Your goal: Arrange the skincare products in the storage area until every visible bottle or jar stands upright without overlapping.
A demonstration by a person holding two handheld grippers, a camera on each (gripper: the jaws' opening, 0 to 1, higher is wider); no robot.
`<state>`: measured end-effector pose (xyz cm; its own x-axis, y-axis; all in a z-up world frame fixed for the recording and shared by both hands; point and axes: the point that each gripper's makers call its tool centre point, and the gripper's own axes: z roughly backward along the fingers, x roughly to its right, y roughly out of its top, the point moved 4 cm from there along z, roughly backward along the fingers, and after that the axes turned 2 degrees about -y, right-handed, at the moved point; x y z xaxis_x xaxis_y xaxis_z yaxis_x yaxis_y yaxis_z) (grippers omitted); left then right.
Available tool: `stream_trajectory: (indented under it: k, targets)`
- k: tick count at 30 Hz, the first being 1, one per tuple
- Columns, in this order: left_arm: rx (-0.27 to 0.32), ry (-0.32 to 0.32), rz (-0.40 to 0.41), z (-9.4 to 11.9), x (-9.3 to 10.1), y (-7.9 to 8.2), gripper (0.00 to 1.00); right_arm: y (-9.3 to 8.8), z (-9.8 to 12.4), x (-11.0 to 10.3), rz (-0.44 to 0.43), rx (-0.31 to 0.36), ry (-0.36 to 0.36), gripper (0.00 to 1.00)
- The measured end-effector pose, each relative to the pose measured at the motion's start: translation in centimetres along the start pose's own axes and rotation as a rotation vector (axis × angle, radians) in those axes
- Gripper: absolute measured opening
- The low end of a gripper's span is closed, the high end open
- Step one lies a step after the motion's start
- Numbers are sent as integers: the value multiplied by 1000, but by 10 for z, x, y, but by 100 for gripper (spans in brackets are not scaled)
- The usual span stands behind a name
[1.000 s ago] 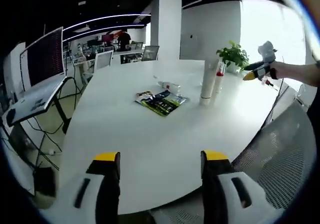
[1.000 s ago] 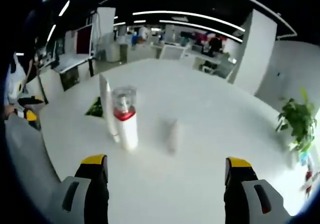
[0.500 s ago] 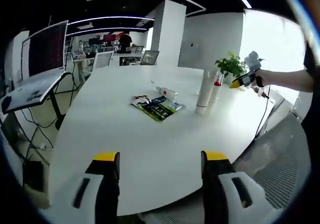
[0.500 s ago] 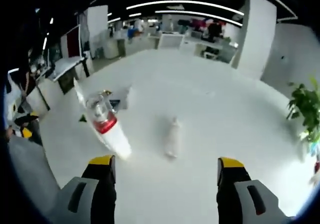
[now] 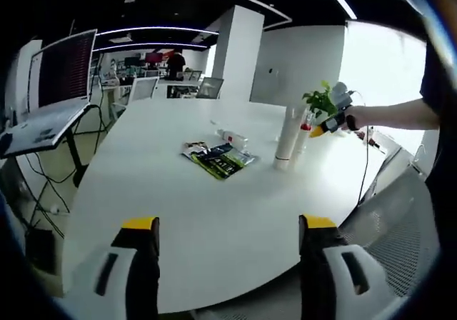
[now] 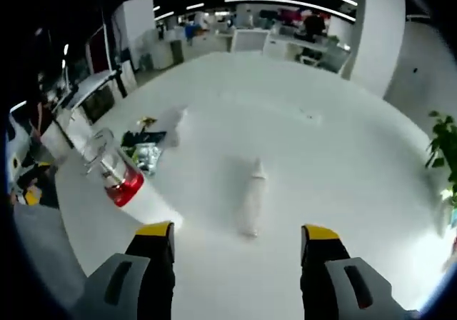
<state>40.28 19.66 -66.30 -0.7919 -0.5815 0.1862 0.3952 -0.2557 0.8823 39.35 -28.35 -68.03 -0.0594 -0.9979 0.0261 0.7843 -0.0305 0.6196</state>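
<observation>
Both pairs of jaws stand wide apart and hold nothing: the left gripper (image 5: 228,227) hangs low over the near edge of the white table (image 5: 178,213), well short of the dark packet (image 5: 220,159). Further right stand a tall white tube (image 5: 287,138) and a red-banded bottle (image 5: 302,131), upright side by side. The right gripper (image 5: 323,125), on an outstretched forearm, sits just beside them, and in its own view (image 6: 238,233) it points down at a small white bottle (image 6: 252,195) lying flat between its jaws, with the red-banded bottle (image 6: 123,184) at left.
</observation>
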Motion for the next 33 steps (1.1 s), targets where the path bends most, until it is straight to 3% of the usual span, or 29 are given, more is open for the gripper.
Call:
stream_trajectory:
  k: [3,5,9,13,22,26,28,33]
  targets:
    - [3,-12,-20,-1,2,1,77,6,-7,4,30,23,-29,60]
    - [-8,-19,-73,-2,5,2,78,7,-13,6,21,16,-33,60]
    - [-12,-38,-89,-3,6,1,79,7,-26,3,13,-18,-11,60]
    - [72,-56,-84,-2,8,11,87,7,-35,2,57,-46,-22,57]
    - [54,-50,-84,-4,6,9,85,6,-55,5,50,-97,-2,49]
    - [47,-55,-88,-4,7,9,84,2,-60,12,39,-141,-54,38]
    - [41,-60,-90,-4,8,8,84,4,-64,10,-1,-137,-39,34]
    - [30,-64,-91,-4,9,7,83,4,-73,10,1,-160,-52,33]
